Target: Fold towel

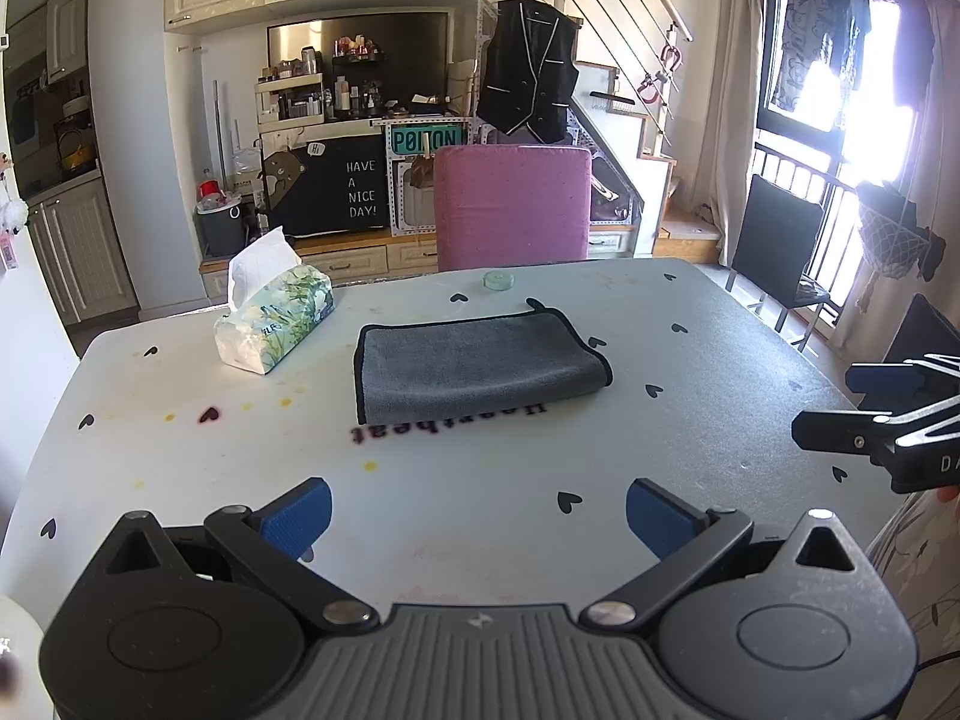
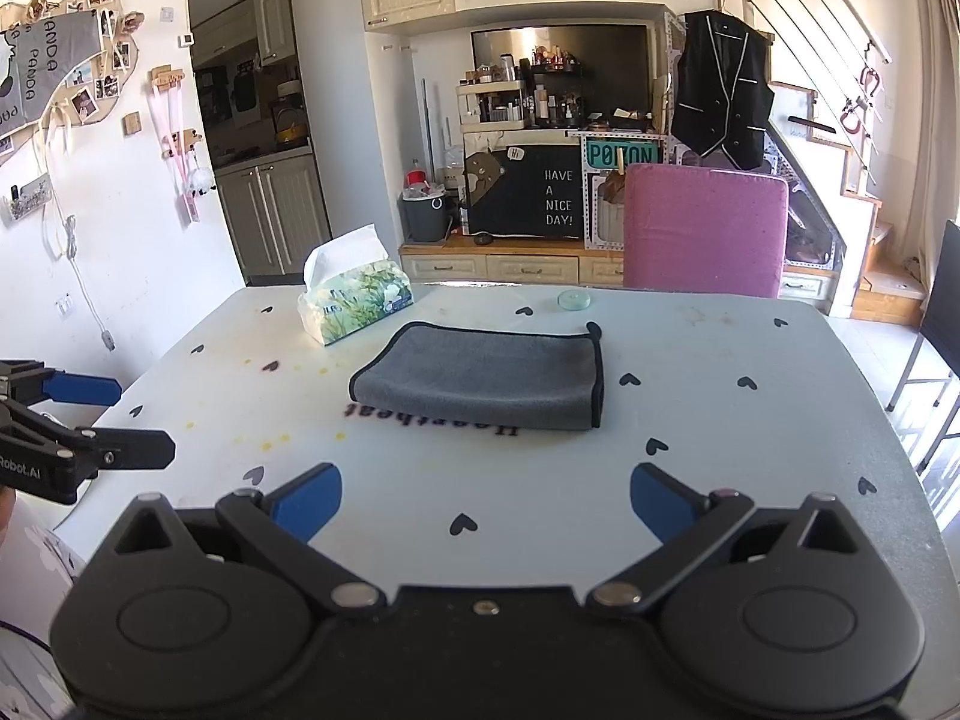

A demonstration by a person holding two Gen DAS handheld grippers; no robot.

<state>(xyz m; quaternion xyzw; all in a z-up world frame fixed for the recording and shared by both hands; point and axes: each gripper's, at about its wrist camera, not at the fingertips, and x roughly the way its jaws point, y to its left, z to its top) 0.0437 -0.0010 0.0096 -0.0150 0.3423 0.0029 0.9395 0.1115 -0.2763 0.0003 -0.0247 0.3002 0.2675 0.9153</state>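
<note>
Left wrist view: grey microfibre towel [image 1: 480, 366] with black piping lies flat mid-table, looks folded over at least once, rounded fold along its right side, hanging loop at the far right corner; it covers part of the "Heartbeat" print on the table [image 1: 690, 360]. Left gripper [image 1: 477, 516] hovers near the front edge, blue pads [image 1: 300, 516] spread wide, nothing between them, not touching the towel. Right gripper [image 1: 864, 414] shows at the right edge, side-on, fingers parted, empty, well apart from the towel. Tissue pack [image 1: 276, 318] just left of the towel, small round green lid [image 1: 498, 280] beyond it, pink chair [image 1: 512, 204] behind. Judgement: if another fold is due, each gripper should pinch a corner of one short edge, catch all layers, lift low and lay it square onto the opposite edge; watch that the tissue pack isn't nudged. Right wrist view: towel [image 2: 486, 375] centre of the table [image 2: 750, 450], piped open edges on the right and far sides, thick fold nearest the camera. Right gripper [image 2: 486, 507] wide open over bare tabletop, holds nothing. Left gripper [image 2: 129, 420] at the left border, fingers parted, empty. Tissue pack [image 2: 360, 300] far left of the towel, lid [image 2: 573, 300] behind, chair [image 2: 705, 228] at the far side. Towel may already be done; can't tell the fold count.
</note>
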